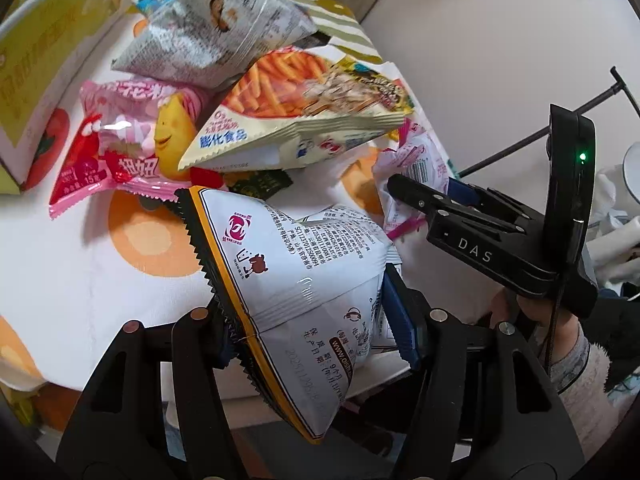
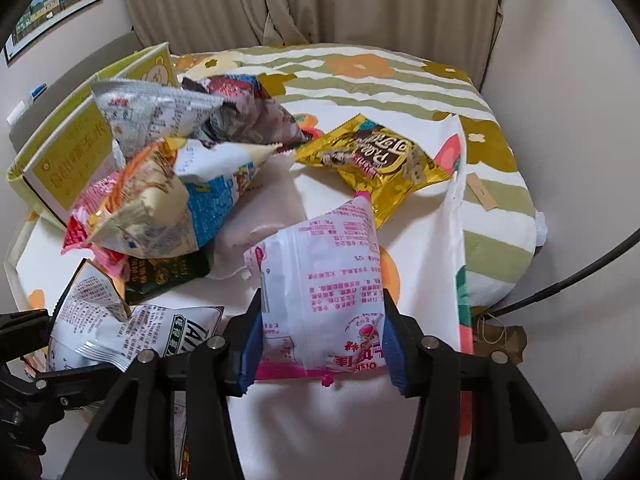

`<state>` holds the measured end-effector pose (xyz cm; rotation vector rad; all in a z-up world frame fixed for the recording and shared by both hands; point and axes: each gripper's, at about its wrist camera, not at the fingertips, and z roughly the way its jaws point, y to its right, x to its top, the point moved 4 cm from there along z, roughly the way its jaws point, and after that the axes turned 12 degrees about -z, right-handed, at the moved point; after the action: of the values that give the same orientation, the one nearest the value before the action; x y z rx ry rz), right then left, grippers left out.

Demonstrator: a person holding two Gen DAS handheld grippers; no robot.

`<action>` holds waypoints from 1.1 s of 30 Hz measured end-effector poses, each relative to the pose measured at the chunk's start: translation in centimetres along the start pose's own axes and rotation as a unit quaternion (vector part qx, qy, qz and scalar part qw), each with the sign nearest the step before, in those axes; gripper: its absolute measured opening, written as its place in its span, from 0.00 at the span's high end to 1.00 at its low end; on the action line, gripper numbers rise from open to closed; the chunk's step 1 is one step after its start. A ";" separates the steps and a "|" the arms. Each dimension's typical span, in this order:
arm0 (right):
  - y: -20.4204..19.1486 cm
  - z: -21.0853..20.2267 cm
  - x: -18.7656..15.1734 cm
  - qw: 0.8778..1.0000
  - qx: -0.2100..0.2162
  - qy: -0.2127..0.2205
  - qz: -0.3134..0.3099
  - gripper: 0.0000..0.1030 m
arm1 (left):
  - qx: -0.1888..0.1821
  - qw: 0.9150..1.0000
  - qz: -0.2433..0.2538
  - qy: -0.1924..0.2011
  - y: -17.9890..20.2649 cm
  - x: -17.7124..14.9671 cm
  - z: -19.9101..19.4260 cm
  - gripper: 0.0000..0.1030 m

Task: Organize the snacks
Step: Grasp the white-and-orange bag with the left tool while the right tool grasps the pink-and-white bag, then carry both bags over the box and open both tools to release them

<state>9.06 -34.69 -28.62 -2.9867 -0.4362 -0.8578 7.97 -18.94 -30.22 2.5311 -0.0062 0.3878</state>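
1. Left wrist view, far left: a yellow box (image 1: 44, 60) stands on the flowered cloth (image 1: 60, 272), and a pink packet (image 1: 108, 152) lies just beside it.
2. Centre: the left gripper (image 1: 316, 320) is clamped on a white bag with a yellow edge (image 1: 296, 280), lifted clear of the cloth.
3. Behind it, a fries bag (image 1: 296, 108) leans under a grey bag (image 1: 216, 24).
4. Right: the right gripper (image 2: 320, 340) is pinched shut on a white-and-pink bag (image 2: 324, 280), near a gold packet (image 2: 376, 160).
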 end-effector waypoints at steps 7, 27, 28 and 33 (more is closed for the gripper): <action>0.1 -3.1 1.0 1.000 0.001 0.015 0.018 0.54 | -0.015 1.000 0.014 0.010 1.8 0.9 -2.9 0.45; -7.3 -12.1 14.7 0.994 0.024 0.105 -0.003 0.54 | -0.002 0.987 0.020 0.160 -2.1 13.0 -20.5 0.45; -8.4 -11.9 16.0 0.993 0.028 0.111 -0.007 0.54 | 0.000 0.986 0.018 0.163 -2.8 13.9 -21.0 0.45; -13.4 -10.5 21.5 0.991 0.050 0.126 -0.018 0.54 | 0.020 0.984 0.009 0.178 -7.8 19.8 -23.9 0.45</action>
<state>17.47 -16.98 -9.48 -2.7388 -0.5081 -1.1598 21.10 2.10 -10.03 2.4668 0.1157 0.8494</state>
